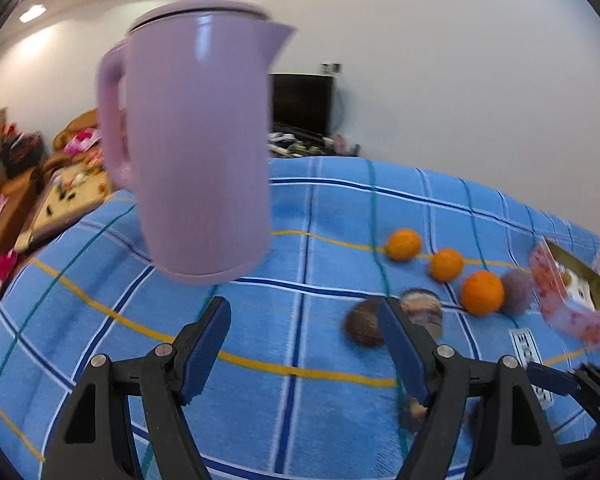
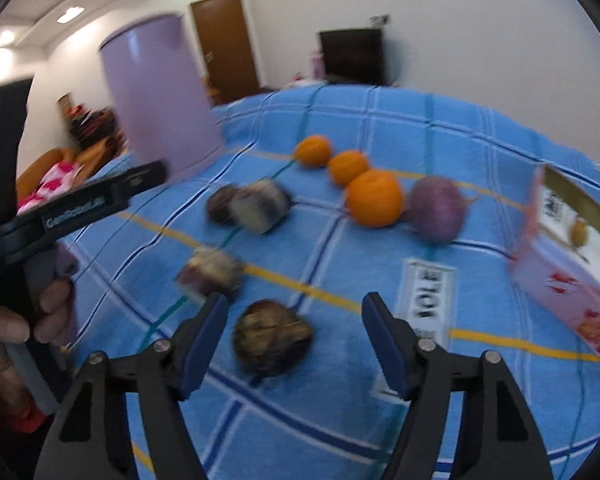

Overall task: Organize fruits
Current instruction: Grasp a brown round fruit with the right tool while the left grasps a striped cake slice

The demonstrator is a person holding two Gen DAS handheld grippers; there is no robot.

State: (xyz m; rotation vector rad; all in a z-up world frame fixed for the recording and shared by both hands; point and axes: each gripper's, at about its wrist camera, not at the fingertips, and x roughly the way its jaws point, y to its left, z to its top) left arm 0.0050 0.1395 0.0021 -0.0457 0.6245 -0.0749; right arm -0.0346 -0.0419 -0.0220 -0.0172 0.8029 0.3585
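On the blue cloth, the right gripper is spread around a brown fruit, not pinching; the left gripper is spread, empty, near the jug.

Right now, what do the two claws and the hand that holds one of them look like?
Each claw, the left claw and the right claw, has black plastic arms with silver rivets and flat blue pads on its fingers. In the right wrist view, the left claw's black body bears white lettering, too blurred to read. A hand grips its grey handle; something red shows below it.
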